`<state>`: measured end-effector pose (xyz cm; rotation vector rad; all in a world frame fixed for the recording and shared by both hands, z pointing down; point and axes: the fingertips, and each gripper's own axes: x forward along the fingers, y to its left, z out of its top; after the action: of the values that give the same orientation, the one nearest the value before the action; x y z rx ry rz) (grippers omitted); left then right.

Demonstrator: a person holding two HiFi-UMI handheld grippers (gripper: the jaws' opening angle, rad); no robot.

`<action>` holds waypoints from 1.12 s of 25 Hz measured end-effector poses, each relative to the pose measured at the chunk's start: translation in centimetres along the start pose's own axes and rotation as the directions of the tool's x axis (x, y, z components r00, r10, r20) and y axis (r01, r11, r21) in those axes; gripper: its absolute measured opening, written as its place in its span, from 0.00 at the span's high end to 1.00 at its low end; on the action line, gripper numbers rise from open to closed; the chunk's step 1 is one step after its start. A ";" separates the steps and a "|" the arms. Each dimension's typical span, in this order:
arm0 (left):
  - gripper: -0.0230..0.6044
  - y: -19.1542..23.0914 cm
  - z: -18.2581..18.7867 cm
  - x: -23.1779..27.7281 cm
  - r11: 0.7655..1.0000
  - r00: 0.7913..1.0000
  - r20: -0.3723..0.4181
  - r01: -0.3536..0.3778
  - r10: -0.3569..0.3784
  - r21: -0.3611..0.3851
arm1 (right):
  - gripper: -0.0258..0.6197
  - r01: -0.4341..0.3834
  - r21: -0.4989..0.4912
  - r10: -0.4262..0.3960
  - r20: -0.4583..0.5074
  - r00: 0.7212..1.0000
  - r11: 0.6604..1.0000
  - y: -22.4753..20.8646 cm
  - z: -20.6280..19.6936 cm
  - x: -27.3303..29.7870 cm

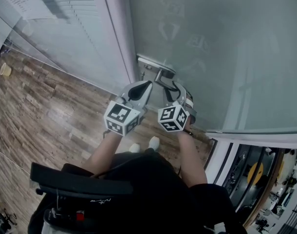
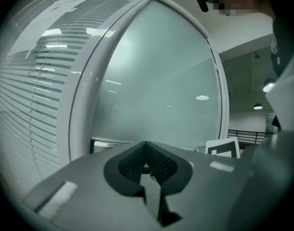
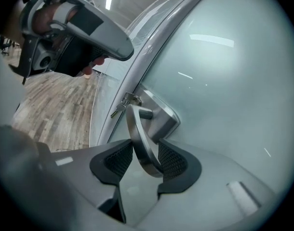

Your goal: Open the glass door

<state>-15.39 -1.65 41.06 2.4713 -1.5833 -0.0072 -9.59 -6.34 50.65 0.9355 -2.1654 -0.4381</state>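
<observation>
1. the glass door (image 1: 212, 48) stands straight in front of the person. its handle (image 1: 160, 74) sits near the door's left edge, beside the white frame (image 1: 120, 33).
2. the right tongs (image 3: 144, 153) are pinching the handle, with the bar lying between the two pads and touching both.
3. in the right gripper view the bar's long axis runs from its pivot on the metal plate (image 3: 161, 112) back toward the tongs. it crosses between the pads, and the free end seems to be the part that is held.
4. the left tongs (image 2: 147, 146) are pressed together at the tips with nothing in them. they point at the glass just left of the handle and look clear of it.
5. the right hand is the one already on the handle, so the coming move is its job, i'd guess turning the free end down about the pivot and then swinging the door.
6. count: one door, one handle, one plate, two tongs. what looks like a single key (image 3: 120, 107) hangs at the lock by the plate.
</observation>
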 end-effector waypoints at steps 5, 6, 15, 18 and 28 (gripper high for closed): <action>0.97 0.0 -0.9 -0.6 1.000 1.000 -0.018 0.001 -0.001 -0.008 | 0.71 -0.051 0.230 0.030 0.094 0.995 0.972 0.7 -0.5 0.9; 0.97 0.1 -1.0 -0.6 1.000 1.000 -0.020 0.001 -0.001 -0.008 | 0.71 -0.076 0.276 0.044 0.119 0.992 0.958 0.9 -0.6 1.2; 0.97 0.2 -1.2 -0.2 1.000 1.000 -0.011 -0.001 0.001 0.000 | 0.70 -0.147 0.332 0.097 0.164 0.982 0.932 1.4 -1.0 2.5; 0.97 0.0 -0.8 0.3 1.000 1.000 -0.007 -0.003 0.003 0.007 | 0.70 -0.153 0.321 0.105 0.163 0.981 0.935 1.1 -1.0 2.7; 0.96 -1.2 -0.5 2.1 1.000 1.000 -0.003 -0.015 0.015 0.013 | 0.71 -0.186 0.281 0.145 0.161 0.976 0.941 0.0 -0.7 4.2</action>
<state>-13.39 -2.99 41.53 2.4682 -1.6060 0.0095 -11.01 -9.40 53.18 0.8905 -2.4609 -0.0985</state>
